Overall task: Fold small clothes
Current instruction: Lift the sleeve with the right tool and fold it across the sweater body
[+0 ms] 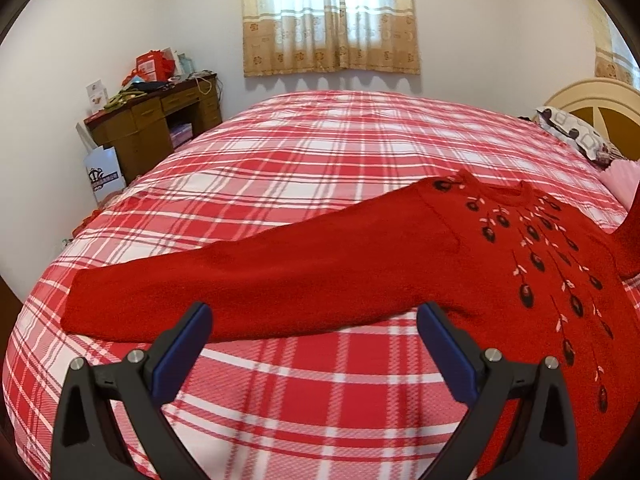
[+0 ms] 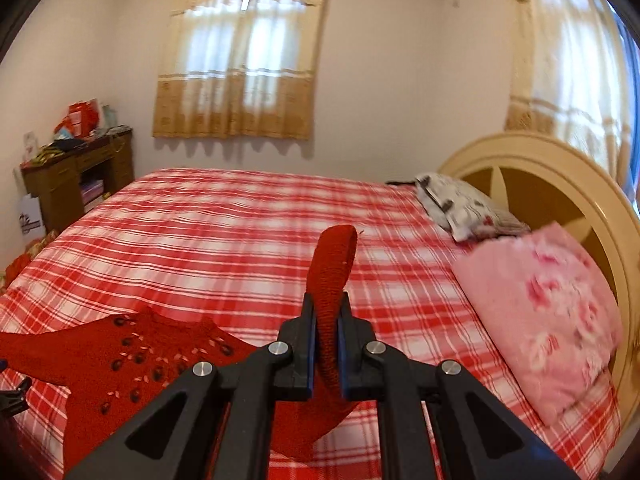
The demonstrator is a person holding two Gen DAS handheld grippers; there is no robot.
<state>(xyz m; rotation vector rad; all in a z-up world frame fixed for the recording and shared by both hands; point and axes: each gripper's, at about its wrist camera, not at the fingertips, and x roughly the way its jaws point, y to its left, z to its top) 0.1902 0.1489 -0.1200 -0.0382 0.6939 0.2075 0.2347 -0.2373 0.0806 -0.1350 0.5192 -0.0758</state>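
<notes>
A red knitted sweater [image 1: 460, 264] with dark embroidered flowers lies spread on the plaid bed [image 1: 304, 152]. Its left sleeve [image 1: 192, 284] stretches flat toward the left. My left gripper [image 1: 316, 316] hovers open just before that sleeve, nothing between its blue pads. In the right wrist view my right gripper [image 2: 327, 308] is shut on the cuff of the sweater's other sleeve [image 2: 334, 264], lifted above the bed, the cuff curling up past the fingertips. The sweater's body [image 2: 132, 364] lies below and to the left.
A pink flowered pillow [image 2: 544, 320] and a patterned white pillow [image 2: 460, 208] lie against the cream headboard [image 2: 532, 168] on the right. A cluttered brown desk [image 1: 156, 120] stands by the far left wall, a paper bag [image 1: 102, 174] beside it. Curtained windows behind.
</notes>
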